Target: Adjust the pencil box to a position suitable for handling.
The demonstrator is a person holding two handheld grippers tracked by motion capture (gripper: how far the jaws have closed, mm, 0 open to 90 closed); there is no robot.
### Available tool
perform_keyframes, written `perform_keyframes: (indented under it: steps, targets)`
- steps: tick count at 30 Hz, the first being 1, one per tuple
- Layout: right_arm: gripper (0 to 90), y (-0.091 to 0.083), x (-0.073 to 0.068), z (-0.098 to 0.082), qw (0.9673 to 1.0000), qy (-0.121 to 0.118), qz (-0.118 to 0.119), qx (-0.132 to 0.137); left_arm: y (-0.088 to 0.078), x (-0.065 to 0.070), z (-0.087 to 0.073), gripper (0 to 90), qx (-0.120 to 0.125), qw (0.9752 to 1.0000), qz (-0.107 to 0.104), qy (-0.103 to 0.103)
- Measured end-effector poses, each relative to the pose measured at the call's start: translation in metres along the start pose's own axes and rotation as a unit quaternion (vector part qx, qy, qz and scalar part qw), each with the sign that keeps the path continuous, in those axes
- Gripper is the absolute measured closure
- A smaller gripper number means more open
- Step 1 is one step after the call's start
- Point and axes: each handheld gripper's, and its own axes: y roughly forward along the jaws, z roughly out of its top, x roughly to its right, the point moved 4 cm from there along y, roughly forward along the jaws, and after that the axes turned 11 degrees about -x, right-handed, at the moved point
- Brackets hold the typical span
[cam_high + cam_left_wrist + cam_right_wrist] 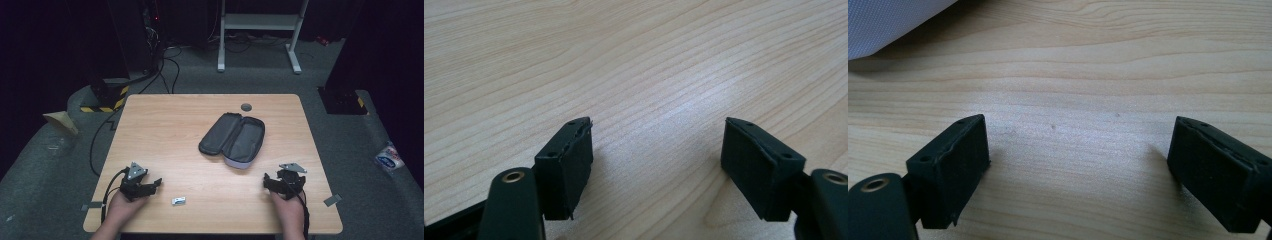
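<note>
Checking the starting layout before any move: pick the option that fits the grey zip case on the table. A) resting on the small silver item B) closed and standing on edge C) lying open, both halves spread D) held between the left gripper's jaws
C: the grey zip case lies open with both halves spread on the table, apart from the small silver item.

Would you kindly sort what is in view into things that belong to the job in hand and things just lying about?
Job in hand:
- open grey case
- small silver item by the left claw
- right claw, open, empty

Lying about:
- grey disc at the table's far edge
- packet on the floor
- white stand
</note>
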Motion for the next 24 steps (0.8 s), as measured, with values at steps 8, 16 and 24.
perform_keyframes:
  steps: [8, 16, 24]
  targets:
    - [9.3, 0.0000, -0.0001, -0.0001, 1.0000, 0.001, 0.000, 0.000, 0.0014, -0.0002, 0.0015, 27.6, 0.000, 1.0000, -0.003, 0.003]
    - [9.7, -0.0003, -0.0002, -0.0004, 1.0000, -0.001, 0.001, 0.001, 0.0002, 0.0005, 0.0000, 27.6, -0.002, 1.0000, -0.002, 0.003]
    - [11.5, -0.0008, -0.0007, -0.0007, 1.0000, -0.004, 0.003, 0.002, 0.0003, 0.0003, 0.0003, 27.5, -0.002, 1.0000, -0.003, 0.004]
